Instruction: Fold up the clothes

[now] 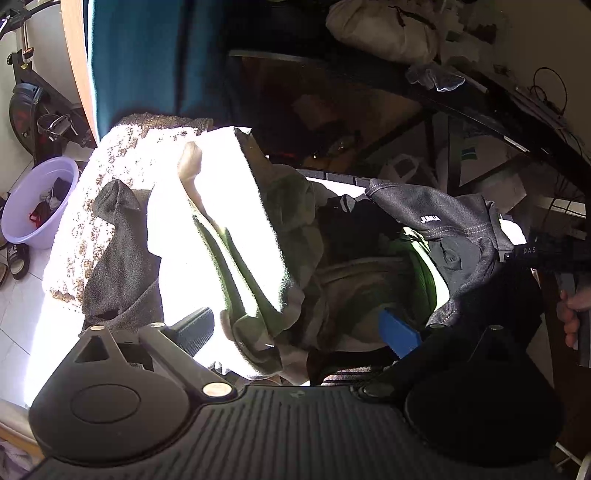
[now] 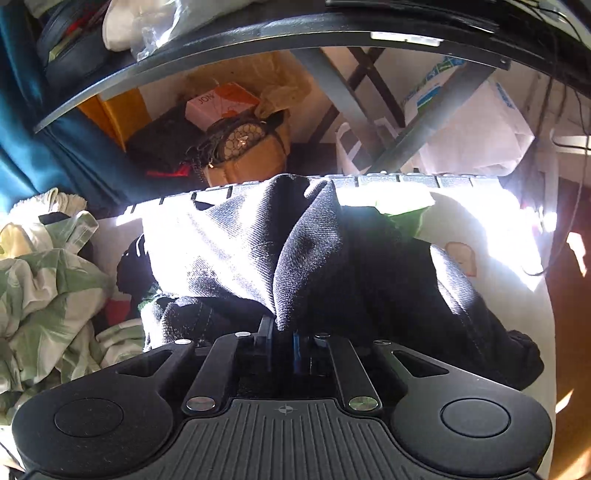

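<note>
A pile of clothes lies on a white surface (image 2: pixel 491 229). My right gripper (image 2: pixel 282 332) is shut on a fold of a dark denim garment (image 2: pixel 258 243), which rises in front of it; the same garment, with a small white label, shows in the left wrist view (image 1: pixel 443 218). My left gripper (image 1: pixel 295 332) is open, its black finger (image 1: pixel 195 328) and blue finger (image 1: pixel 400 332) spread over a green and cream patterned garment (image 1: pixel 266 295), holding nothing. That patterned garment also lies at the left in the right wrist view (image 2: pixel 48 280). A dark grey knit piece (image 1: pixel 118 251) lies to the left.
A speckled towel (image 1: pixel 110 166) lies under the pile in bright sun. A lilac basin (image 1: pixel 40 203) with clothes stands on the tiled floor at left. A dark table (image 2: pixel 258 33) with cluttered storage beneath stands behind. A teal curtain (image 1: pixel 147 55) hangs at the back.
</note>
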{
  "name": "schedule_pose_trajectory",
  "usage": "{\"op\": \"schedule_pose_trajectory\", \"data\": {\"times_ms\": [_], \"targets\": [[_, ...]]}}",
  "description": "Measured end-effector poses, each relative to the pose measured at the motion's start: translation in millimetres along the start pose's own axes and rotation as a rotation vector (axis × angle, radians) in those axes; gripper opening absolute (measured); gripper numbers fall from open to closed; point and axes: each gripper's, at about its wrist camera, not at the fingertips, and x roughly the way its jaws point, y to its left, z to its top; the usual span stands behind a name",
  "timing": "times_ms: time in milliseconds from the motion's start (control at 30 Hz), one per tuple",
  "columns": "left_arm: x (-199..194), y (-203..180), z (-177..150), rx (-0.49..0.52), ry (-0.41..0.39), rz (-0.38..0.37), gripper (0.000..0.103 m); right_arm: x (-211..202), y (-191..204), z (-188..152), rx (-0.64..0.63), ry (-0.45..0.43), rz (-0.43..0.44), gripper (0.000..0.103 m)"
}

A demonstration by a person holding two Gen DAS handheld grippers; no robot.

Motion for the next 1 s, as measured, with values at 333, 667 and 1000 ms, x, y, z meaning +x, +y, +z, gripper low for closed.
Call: {"op": "schedule_pose_trajectory", "data": {"times_ms": [333, 667, 1000], "targets": [[15, -38, -28, 0.018, 0.075, -0.001, 0.098, -64, -107, -45, 0.141, -0.032, -0.013, 0.005], [40, -86, -51, 0.147, 0.106, 0.027, 0.098, -62, -178, -103, 0.377, 0.041, 0.066, 0.010], [26, -94, -55, 0.111, 0.080, 0.016, 0.098, -52, -152, -77, 0.300, 0.051, 0.022, 0.068]]}}
